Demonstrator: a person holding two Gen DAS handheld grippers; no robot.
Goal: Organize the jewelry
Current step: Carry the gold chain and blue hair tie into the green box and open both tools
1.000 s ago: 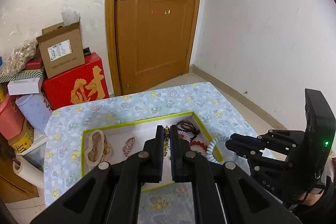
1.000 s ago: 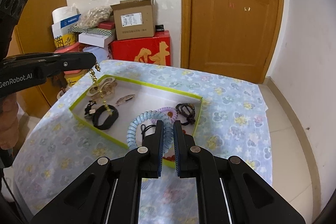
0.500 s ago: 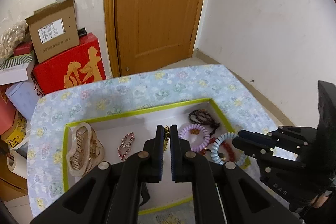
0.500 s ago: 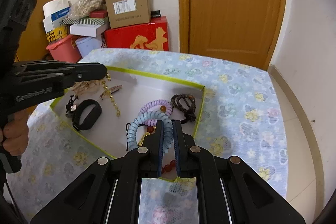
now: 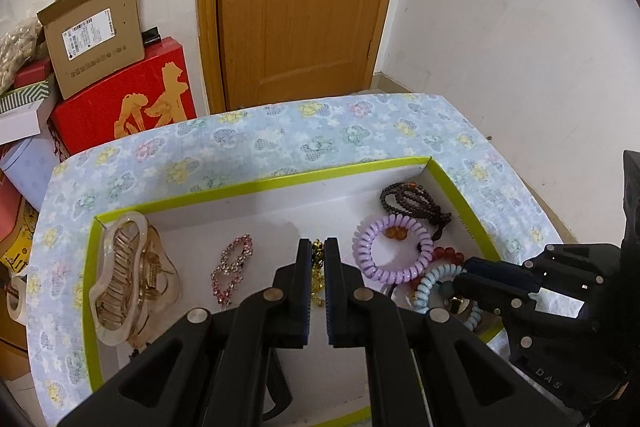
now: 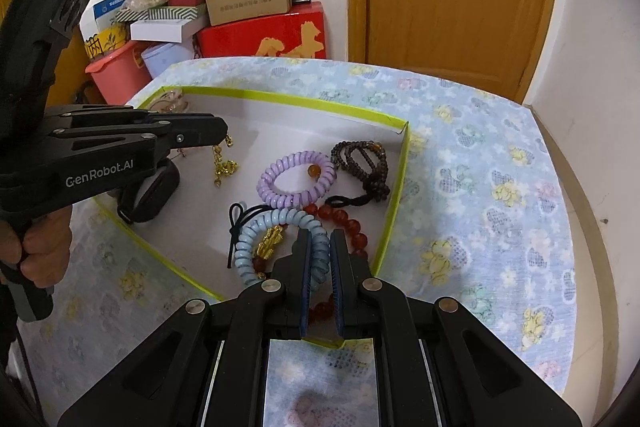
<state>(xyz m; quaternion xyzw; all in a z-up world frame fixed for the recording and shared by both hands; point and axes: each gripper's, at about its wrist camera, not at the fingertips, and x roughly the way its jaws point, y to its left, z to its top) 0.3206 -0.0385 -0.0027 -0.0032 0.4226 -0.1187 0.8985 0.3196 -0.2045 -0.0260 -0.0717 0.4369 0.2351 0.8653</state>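
We held the left tool (image 5: 318,247) clamped on a gold chain (image 6: 224,163), which hung from its tips down into the white tray (image 5: 256,187) in the lower middle of the frame. The right tool (image 6: 320,239) was clamped on the blue coil hair tie (image 6: 280,223) at the lower right corner of the tray. Both pieces looked nearly set down, by our reckoning, but not yet let go.

Already lying in the tray were a clear hair claw (image 5: 128,275) at the left, a pink rhinestone clip (image 5: 232,267), a purple coil tie (image 5: 394,251), dark wooden beads (image 5: 412,201) at the upper right, red beads (image 6: 348,223) and a black band (image 6: 152,195). No dividers showed, so sorting seemed mostly still ahead.

The tray sat on a desk (image 5: 280,135) under a pale flowered cloth. Behind it stood a wooden door (image 5: 300,7), white walls, and stacked boxes (image 5: 96,31) at the upper left.
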